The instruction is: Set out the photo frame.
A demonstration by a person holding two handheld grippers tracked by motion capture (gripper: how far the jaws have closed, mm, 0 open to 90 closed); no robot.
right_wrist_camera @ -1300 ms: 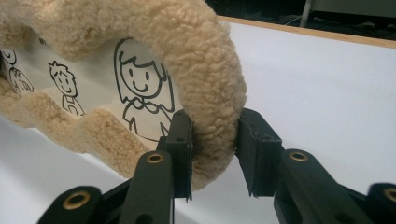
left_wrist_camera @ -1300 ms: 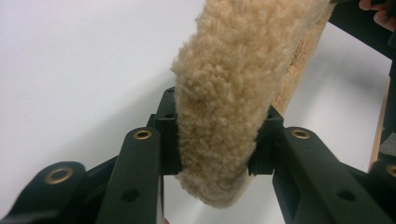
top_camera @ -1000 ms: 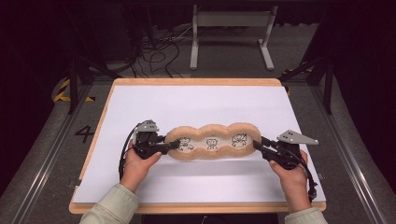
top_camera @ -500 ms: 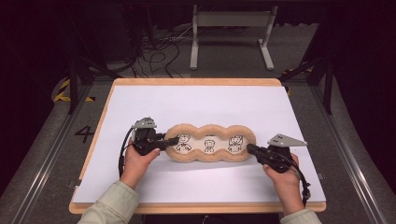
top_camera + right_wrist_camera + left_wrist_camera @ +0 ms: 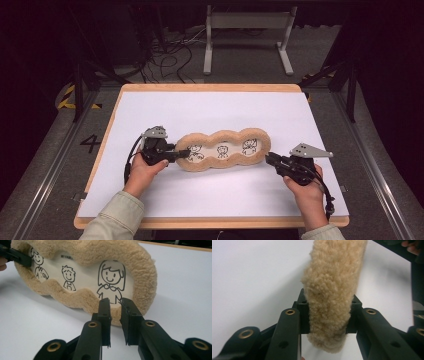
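Tan fleecy three-lobed picture frame [image 5: 222, 150], frame centre: left gripper [image 5: 184, 154] clamps its end; right gripper [image 5: 270, 159], just released, nearly closed and empty, has withdrawn to lower right.

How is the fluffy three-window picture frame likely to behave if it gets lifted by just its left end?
The fluffy frame probably stays stiff: held by the left gripper alone, it stands tilted off the table without sagging. Its pile dents between the pads, so grip seems secure. Being long, it may swing or twist.
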